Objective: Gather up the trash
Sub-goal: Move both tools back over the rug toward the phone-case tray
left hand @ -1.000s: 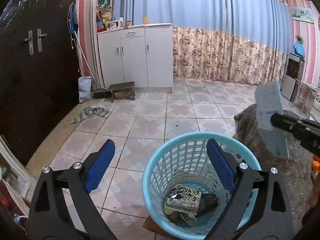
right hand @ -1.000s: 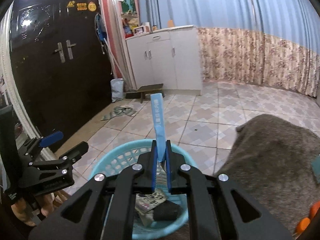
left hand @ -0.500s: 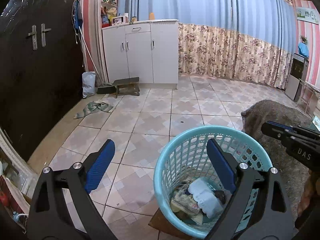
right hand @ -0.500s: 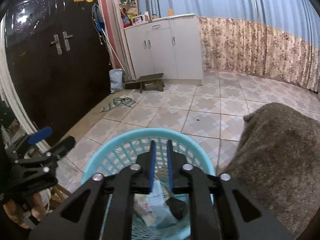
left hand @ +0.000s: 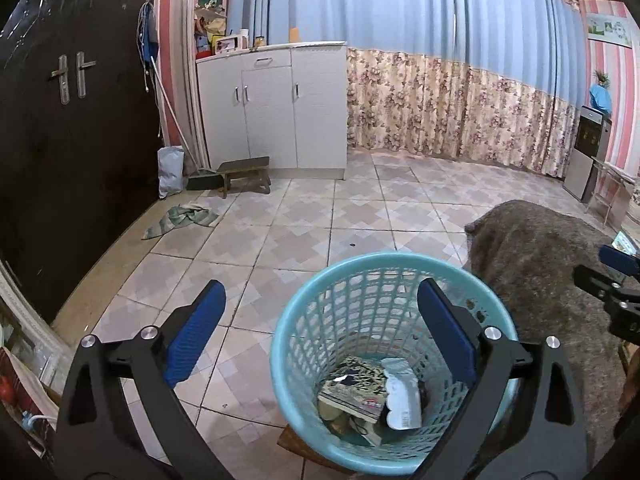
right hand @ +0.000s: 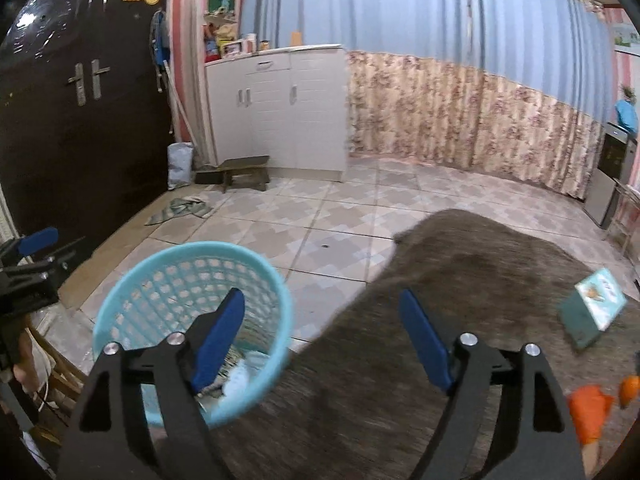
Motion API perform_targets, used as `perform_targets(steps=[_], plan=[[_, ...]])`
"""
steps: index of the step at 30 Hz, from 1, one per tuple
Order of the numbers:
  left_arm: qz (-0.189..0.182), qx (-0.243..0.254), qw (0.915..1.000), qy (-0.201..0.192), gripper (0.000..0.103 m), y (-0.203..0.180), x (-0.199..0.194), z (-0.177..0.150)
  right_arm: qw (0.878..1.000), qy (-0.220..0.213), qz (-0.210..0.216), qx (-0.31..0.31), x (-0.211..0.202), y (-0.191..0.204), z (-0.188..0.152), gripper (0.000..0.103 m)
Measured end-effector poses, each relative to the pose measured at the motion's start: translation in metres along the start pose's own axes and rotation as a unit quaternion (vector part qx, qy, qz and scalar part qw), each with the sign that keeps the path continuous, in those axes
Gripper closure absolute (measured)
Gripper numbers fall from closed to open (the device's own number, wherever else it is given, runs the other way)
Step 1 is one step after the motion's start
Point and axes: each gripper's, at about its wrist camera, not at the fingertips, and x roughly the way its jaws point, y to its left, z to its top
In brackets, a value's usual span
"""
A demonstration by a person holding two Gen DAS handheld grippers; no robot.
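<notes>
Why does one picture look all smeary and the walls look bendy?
Right wrist view: motion blur smears the brown blanket and the blue basket, worst near the bottom. Left wrist view: sharper, so the basket's holes and the trash inside look crisp. Both views: the fisheye lens bends the curtains and floor tiles and leaves dark corners.

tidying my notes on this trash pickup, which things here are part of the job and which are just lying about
Part of the job:
- basket, trash already in it
- pale wrapper in the basket
- printed packet in the basket
- box on the brown cover
- orange scraps beside it
- right gripper, opening, nothing between the jaws

Just lying about:
- cloth on the floor
- stool
- cabinet
- broom
</notes>
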Motion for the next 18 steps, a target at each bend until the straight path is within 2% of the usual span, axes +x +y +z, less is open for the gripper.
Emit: perform_targets(steps=[3,6,18], plan=[[-0.007,-0.002,1.0000,-0.003,0.008,-0.012,-0.008,0.003,1.000,-0.005,-0.026,-0.009,-0.024,-0.026,-0.006,0.016],[-0.015,-0.001,0.9999,-0.006,0.007,-0.026,-0.017,0.004,0.998,-0.003,-0.056,-0.015,-0.047,-0.053,-0.012,0.015],[-0.046,0.021,0.9987,-0.007,0.006,-0.095,-0.052,-0.006,0.989,-0.015,-0.142,0.027,-0.124,-0.163,-0.042,0.014]])
